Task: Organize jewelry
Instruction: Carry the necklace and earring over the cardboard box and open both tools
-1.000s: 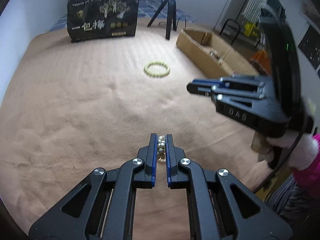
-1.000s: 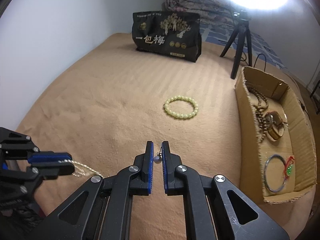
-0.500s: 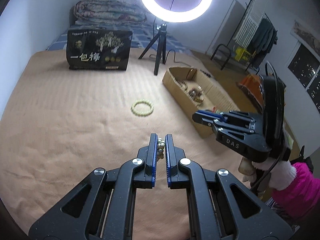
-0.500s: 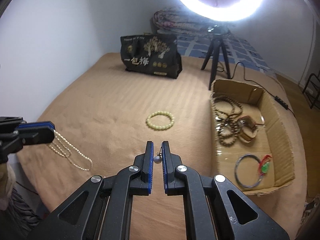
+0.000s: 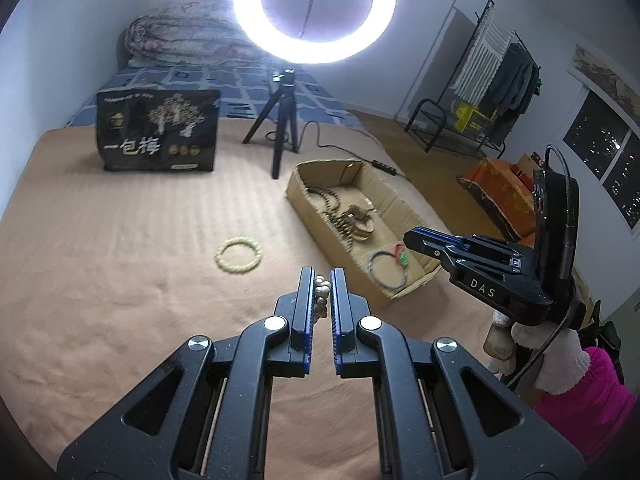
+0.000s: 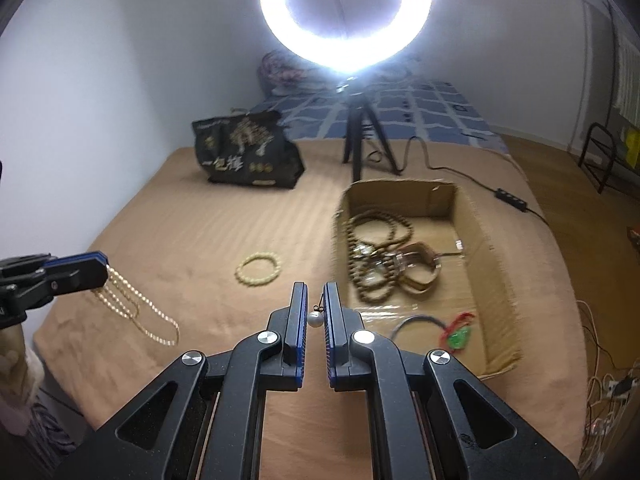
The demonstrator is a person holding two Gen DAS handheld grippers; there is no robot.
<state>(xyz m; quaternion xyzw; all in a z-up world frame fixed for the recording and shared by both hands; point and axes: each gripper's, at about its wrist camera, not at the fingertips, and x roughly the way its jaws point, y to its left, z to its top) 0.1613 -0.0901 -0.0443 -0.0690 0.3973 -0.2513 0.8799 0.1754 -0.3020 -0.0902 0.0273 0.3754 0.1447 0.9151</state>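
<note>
Pearl-coloured beads fill the gap at the tips of the left hand-held gripper (image 5: 321, 282), whose jaws are clamped on a pearl necklace (image 6: 132, 304); in the right wrist view its strands hang in loose loops below that gripper, clear of the tan bedspread (image 5: 120, 280). The right hand-held gripper (image 6: 315, 294) is likewise clamped together, on a pearl earring (image 6: 315, 319) whose single bead and small dark hook sit between the pads. Both pieces are lifted off the bed.

Their destination, I judge, is the cardboard box (image 6: 476, 216) lying on the bedspread, which already holds a string of brown beads (image 6: 372, 240), a silver bangle (image 5: 387, 270) and a red-and-green charm (image 6: 458, 330). From the right gripper the box lies ahead and slightly to the right, its near end close by. From the left gripper it lies ahead and to the right, with the right gripper between them at the near corner. The box's long axis runs away from the person, towards the tripod (image 5: 278, 128) of the ring light. So the right hand is the nearer, and its earring looks the easier drop; the trailing necklace loops would need to clear the near wall of the box.

A yellow bead bracelet (image 5: 239, 253) lies flat on the bedspread to the left of the box, untouched, well apart from both grippers.
</note>
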